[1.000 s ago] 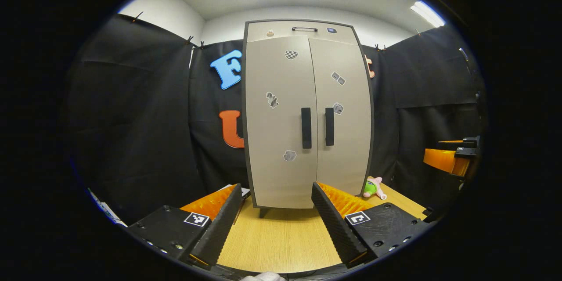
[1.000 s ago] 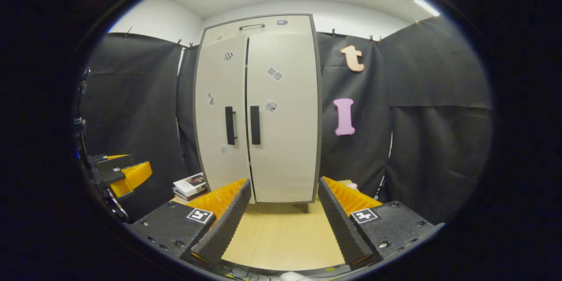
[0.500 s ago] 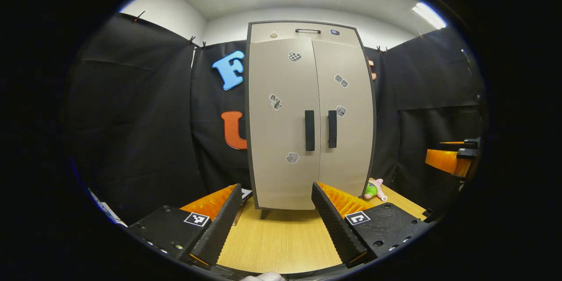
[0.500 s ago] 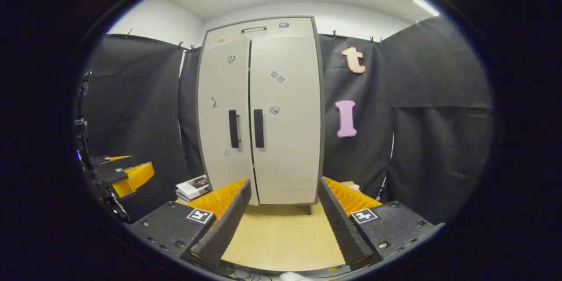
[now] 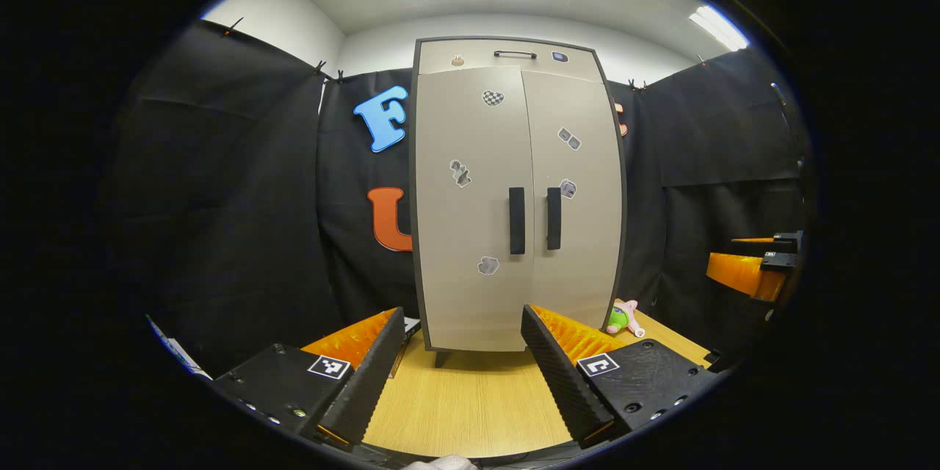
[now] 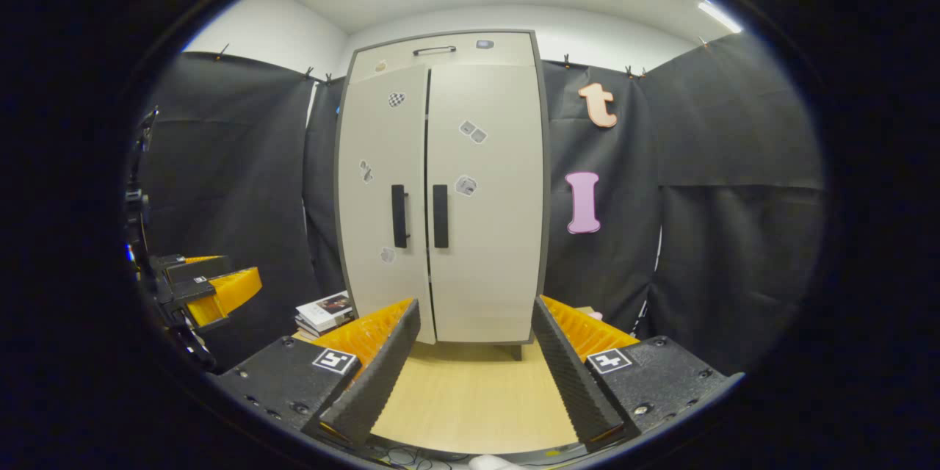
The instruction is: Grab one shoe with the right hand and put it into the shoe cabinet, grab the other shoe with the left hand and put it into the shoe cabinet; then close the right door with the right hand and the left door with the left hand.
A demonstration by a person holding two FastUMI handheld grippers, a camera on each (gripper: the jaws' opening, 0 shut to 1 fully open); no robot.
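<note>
The beige shoe cabinet point(image 5: 470, 125) stands upright on the wooden table point(image 5: 470, 404), straight ahead of both grippers. Its left door point(image 5: 466, 294) and right door point(image 5: 580, 257) lie flat against the front, with the two dark handles point(image 5: 516, 220) side by side at the middle seam. In the right gripper view the cabinet point(image 6: 485, 257) shows a thin dark seam between the doors. My left gripper point(image 5: 461, 327) is open and holds nothing, a short way back from the cabinet's foot. My right gripper point(image 6: 476, 319) is likewise open and holds nothing. Each gripper appears at the edge of the other's view: right gripper point(image 5: 756, 268), left gripper point(image 6: 209, 286).
A small green and pink plush toy point(image 5: 624, 317) lies on the table at the cabinet's right foot. A stack of books point(image 6: 323, 311) sits at its left foot. Black cloth walls close in behind and on both sides.
Both cameras shifted slightly, so the cabinet sits a little lower and further right in the right gripper view. The doors stay flat and both grippers stay open.
</note>
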